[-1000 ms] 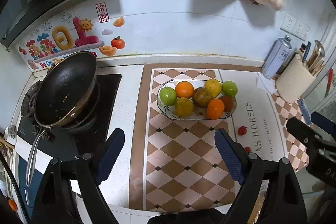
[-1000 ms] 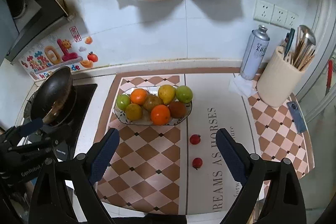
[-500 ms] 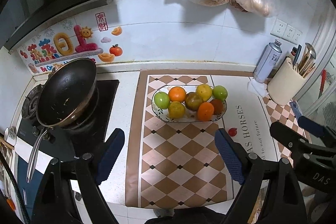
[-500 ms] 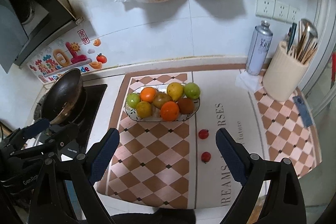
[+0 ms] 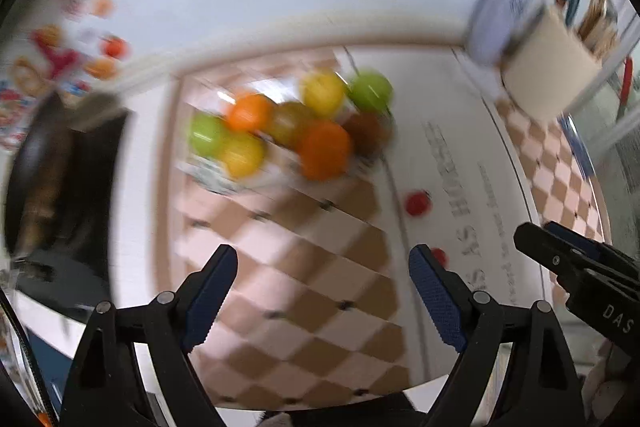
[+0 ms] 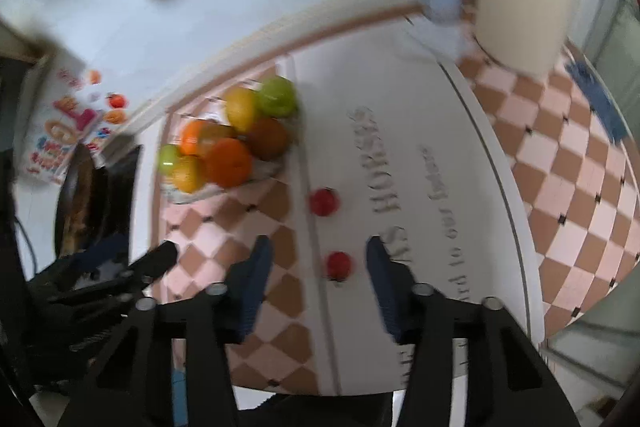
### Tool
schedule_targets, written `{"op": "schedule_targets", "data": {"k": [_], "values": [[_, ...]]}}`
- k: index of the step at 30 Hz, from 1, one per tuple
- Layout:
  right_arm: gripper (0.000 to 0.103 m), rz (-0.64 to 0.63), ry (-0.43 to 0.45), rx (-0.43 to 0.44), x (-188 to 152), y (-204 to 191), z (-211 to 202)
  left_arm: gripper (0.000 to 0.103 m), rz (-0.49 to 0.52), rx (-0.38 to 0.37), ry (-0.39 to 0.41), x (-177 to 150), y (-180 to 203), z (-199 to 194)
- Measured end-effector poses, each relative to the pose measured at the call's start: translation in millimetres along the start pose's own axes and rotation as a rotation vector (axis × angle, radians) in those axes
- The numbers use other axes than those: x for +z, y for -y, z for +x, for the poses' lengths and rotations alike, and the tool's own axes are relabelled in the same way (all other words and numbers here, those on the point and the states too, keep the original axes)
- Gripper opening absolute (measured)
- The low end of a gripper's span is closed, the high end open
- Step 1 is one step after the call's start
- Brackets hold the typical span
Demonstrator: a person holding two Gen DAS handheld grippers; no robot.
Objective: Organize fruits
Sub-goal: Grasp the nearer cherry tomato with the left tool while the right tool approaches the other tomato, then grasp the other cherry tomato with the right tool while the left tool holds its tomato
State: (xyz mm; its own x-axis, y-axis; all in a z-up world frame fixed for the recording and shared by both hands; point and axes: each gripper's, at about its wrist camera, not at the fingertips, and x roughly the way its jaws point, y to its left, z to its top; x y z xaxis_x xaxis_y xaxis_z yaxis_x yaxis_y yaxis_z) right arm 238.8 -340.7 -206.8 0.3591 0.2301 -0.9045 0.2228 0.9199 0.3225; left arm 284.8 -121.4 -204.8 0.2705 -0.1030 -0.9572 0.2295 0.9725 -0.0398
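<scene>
A fruit plate holds several green, orange, yellow and brown fruits on the checkered mat. Two small red fruits lie loose on the mat to its right: the far one and the near one. My right gripper is open, low over the mat, with the near red fruit between its fingers, untouched. My left gripper is open and empty over the mat in front of the plate. Both views are motion-blurred.
A black pan sits on the stove at the left. A cream utensil holder and a spray can stand at the back right. The counter's front edge lies just below the grippers.
Both grippers have dropped toward the counter and tilted. The right gripper has moved onto the near red fruit, which now sits between its fingers, and its fingers stand closer together.
</scene>
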Motion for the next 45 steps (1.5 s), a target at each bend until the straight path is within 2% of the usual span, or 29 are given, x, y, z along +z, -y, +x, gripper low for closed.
{"op": "schedule_targets", "data": {"k": [6, 8, 13, 16, 18, 19, 20, 21, 23, 25, 31, 35, 37, 40, 41, 45], "values": [[0.048, 0.103, -0.038, -0.031, 3, 60, 34, 0.088, 0.055, -0.053, -0.187, 6, 49, 83], [0.048, 0.122, -0.047, -0.048, 3, 74, 41, 0.088, 0.082, -0.071, -0.225, 5, 63, 101], [0.048, 0.171, -0.064, -0.060, 1, 97, 53, 0.086, 0.133, -0.110, -0.260, 0, 86, 123], [0.048, 0.180, -0.075, -0.059, 0, 100, 59, 0.077, 0.155, -0.118, -0.274, -5, 95, 129], [0.048, 0.178, -0.081, -0.058, 0, 99, 61, 0.065, 0.156, -0.121, -0.282, -7, 97, 134], [0.048, 0.176, -0.083, -0.058, 0, 99, 62, 0.055, 0.157, -0.121, -0.288, -8, 98, 136], [0.048, 0.170, -0.084, -0.059, 0, 98, 64, 0.052, 0.149, -0.141, -0.292, -9, 97, 137], [0.048, 0.167, -0.085, -0.060, 1, 96, 64, 0.051, 0.147, -0.143, -0.282, -9, 98, 136], [0.048, 0.160, -0.085, -0.060, 2, 94, 65, 0.037, 0.153, -0.155, -0.259, -11, 99, 131], [0.048, 0.152, -0.084, -0.056, 4, 90, 66, 0.031, 0.154, -0.162, -0.250, -12, 100, 126], [0.048, 0.123, -0.093, -0.031, 11, 77, 75, 0.030, 0.131, -0.165, -0.225, -8, 80, 113], [0.048, 0.135, -0.095, -0.026, 16, 73, 82, 0.034, 0.122, -0.217, -0.295, -6, 84, 129], [0.048, 0.139, -0.086, -0.026, 18, 73, 80, 0.034, 0.159, -0.194, -0.284, -6, 92, 130], [0.048, 0.140, -0.080, -0.033, 18, 75, 78, 0.029, 0.207, -0.174, -0.279, -6, 105, 130], [0.048, 0.142, -0.083, -0.033, 18, 76, 78, 0.025, 0.200, -0.181, -0.269, -6, 103, 127], [0.048, 0.146, -0.088, -0.016, 17, 78, 80, 0.025, 0.149, -0.184, -0.248, -1, 84, 114]]}}
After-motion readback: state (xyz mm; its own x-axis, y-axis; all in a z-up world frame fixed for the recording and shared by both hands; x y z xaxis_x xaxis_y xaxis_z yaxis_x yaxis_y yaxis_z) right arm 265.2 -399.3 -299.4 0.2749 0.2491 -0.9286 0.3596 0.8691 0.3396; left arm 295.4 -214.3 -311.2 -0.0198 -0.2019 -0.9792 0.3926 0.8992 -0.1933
